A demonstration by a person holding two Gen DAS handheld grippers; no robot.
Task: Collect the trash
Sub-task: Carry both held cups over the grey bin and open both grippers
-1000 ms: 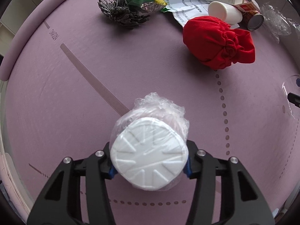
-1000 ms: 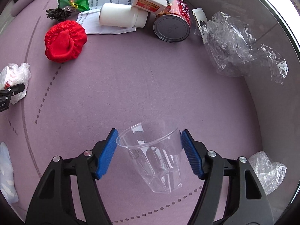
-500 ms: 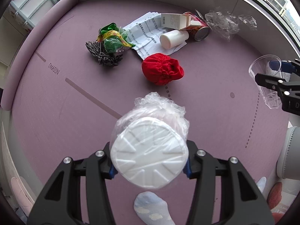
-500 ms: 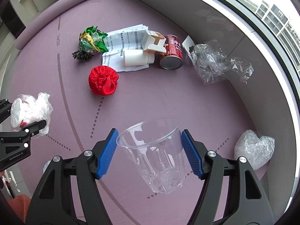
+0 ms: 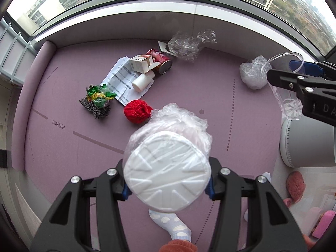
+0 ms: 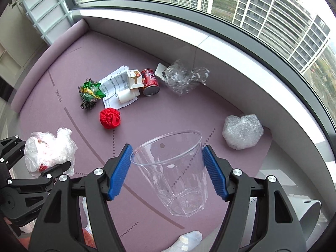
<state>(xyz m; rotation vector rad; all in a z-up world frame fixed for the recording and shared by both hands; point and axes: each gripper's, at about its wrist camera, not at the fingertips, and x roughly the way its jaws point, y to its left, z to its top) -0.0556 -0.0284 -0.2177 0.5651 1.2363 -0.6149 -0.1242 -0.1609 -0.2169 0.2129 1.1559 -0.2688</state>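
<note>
Item one — my left gripper [image 5: 167, 185], clamped on the plastic-wrapped white cup [image 5: 167, 178]. Item two — my right gripper [image 6: 168, 173], pinching the clear plastic cup [image 6: 174, 172]. Both now raised well above the purple mat [image 6: 147, 121], farther than a second ago; I judge both pieces bound for the bin.

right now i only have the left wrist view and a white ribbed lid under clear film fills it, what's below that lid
observer: A white container with red print on its side, bagged in thin clear plastic. The left gripper clamps it.
operator: ok and is there anything in the clear plastic cup, i only see its edge
observer: It looks empty. The right gripper pinches the clear plastic cup just below its rim, mouth tilted towards the window.
</note>
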